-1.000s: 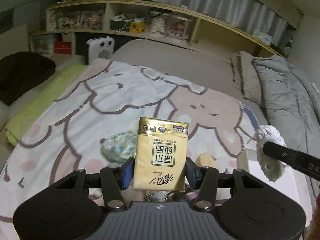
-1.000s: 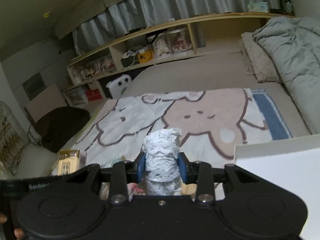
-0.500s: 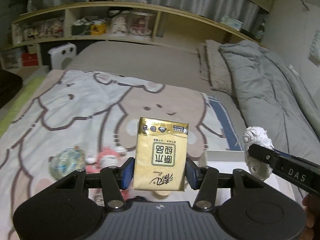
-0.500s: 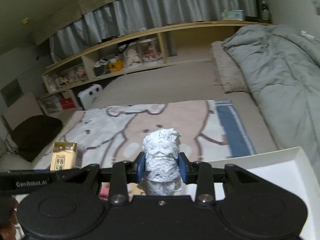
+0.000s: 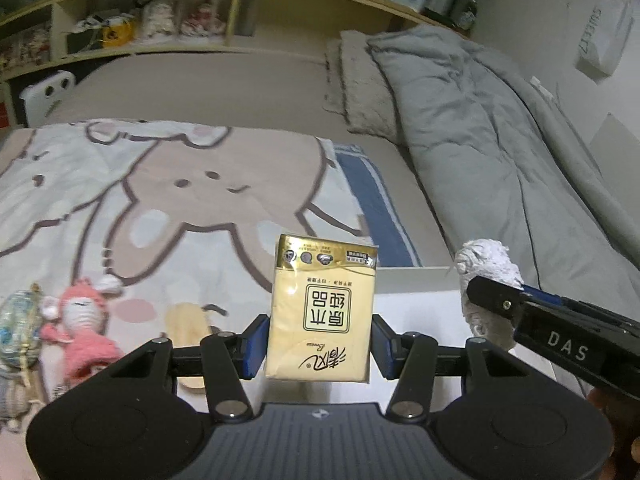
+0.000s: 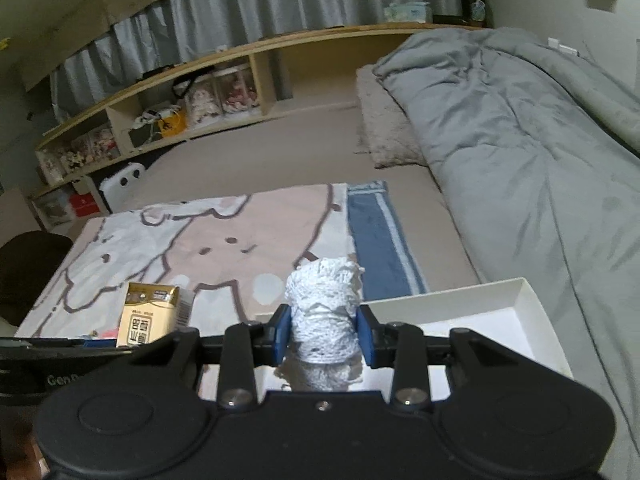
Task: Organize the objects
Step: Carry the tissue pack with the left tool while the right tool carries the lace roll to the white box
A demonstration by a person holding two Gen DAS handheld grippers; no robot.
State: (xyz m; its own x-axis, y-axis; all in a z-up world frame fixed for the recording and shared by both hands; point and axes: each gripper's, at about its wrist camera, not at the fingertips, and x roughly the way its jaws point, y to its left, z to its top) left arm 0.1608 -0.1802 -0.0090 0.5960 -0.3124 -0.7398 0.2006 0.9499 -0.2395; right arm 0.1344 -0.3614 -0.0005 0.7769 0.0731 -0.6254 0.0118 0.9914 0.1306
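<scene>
Bed with cartoon blanket (image 5: 160,200); white tray (image 6: 500,320) at lower right. Left claw (image 5: 320,344) grasps tissue pack (image 5: 322,312), right claw (image 6: 322,336) grasps lace roll (image 6: 324,312). Step: carrying both trayward; next, lower and release inside.

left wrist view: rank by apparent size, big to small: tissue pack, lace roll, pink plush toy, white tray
1. white tray, though the pack and claws hide much of it
2. tissue pack, inflated by nearness to the camera
3-4. pink plush toy and lace roll: look alike; the roll is partly behind the right claw, so unranked
</scene>
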